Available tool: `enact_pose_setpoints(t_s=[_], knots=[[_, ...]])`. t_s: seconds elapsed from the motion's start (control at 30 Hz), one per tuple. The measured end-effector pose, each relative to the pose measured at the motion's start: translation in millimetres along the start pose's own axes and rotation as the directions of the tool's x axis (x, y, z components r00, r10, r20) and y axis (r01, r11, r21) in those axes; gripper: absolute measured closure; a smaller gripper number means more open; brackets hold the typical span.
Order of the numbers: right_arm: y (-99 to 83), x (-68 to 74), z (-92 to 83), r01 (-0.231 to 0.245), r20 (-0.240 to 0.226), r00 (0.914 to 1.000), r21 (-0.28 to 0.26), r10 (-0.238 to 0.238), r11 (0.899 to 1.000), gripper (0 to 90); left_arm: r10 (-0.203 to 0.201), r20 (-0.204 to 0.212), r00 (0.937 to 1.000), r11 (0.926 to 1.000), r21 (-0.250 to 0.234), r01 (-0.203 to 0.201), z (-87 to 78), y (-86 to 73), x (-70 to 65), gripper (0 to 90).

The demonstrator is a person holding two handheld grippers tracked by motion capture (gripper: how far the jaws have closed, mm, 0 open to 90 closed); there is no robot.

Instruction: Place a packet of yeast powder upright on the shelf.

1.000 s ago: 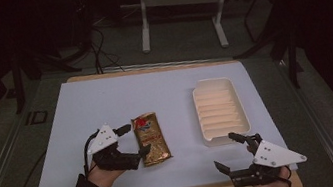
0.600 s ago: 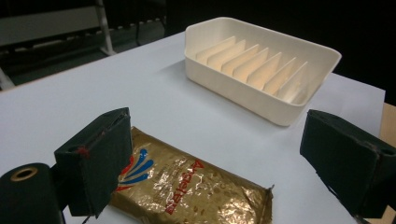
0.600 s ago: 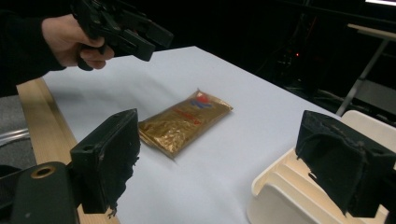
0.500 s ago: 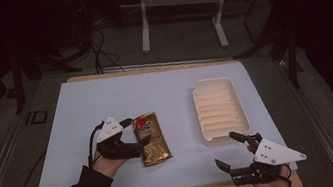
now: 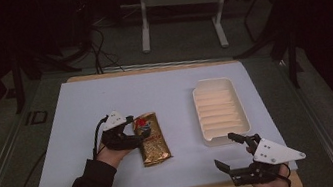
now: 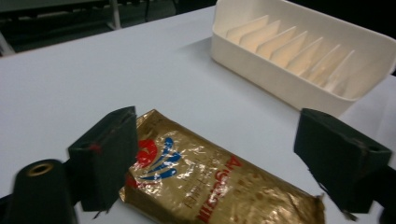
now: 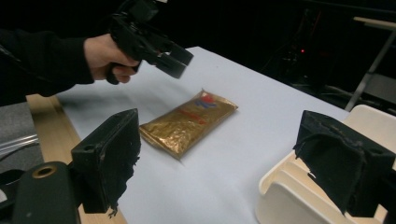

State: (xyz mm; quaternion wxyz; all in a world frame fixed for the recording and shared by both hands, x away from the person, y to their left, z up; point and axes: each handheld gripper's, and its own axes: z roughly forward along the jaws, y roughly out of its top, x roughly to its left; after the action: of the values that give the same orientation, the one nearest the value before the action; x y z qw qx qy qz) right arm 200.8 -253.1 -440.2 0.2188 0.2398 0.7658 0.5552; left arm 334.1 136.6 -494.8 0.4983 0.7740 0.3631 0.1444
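Gold foil packet (image 5: 151,138) lying flat on the white mat (image 5: 82,117), left of the ribbed cream tray (image 5: 220,111) and apart from it. Left gripper (image 5: 135,130) straddles the packet's near end — jaws wide, lately narrowing, pads seemingly not yet pressing. Right gripper (image 5: 228,150) hovers near the tray corner, jaws open and empty. Risk: slick, crinkled foil may slide or buckle if the pads close off-centre — the packet could skid away.

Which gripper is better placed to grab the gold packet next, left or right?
Left. The left gripper sits right at the gold packet, jaws open on either side of its end and just closing. The right gripper waits open at the table's near edge by the white tray.
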Motion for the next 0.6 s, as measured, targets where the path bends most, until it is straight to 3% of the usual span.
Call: enact_pose_setpoints(t_s=[0.33, 0.6], knots=[[-2.2, -0.5, 2.5, -0.003, -0.013, 0.9999, 0.011, 0.003, 1.0, 14.5, -0.032, -0.074, 0.9968, 0.9993, 0.019, 0.034, 18.6, -3.6, 26.4, 24.5], [-3.9, -0.1, 4.8, -0.004, -0.022, 0.9998, 0.025, 0.004, 1.0, 14.5, -0.051, -0.101, 0.9936, 0.998, 0.033, 0.054, 29.9, -3.7, 49.3, 35.5]])
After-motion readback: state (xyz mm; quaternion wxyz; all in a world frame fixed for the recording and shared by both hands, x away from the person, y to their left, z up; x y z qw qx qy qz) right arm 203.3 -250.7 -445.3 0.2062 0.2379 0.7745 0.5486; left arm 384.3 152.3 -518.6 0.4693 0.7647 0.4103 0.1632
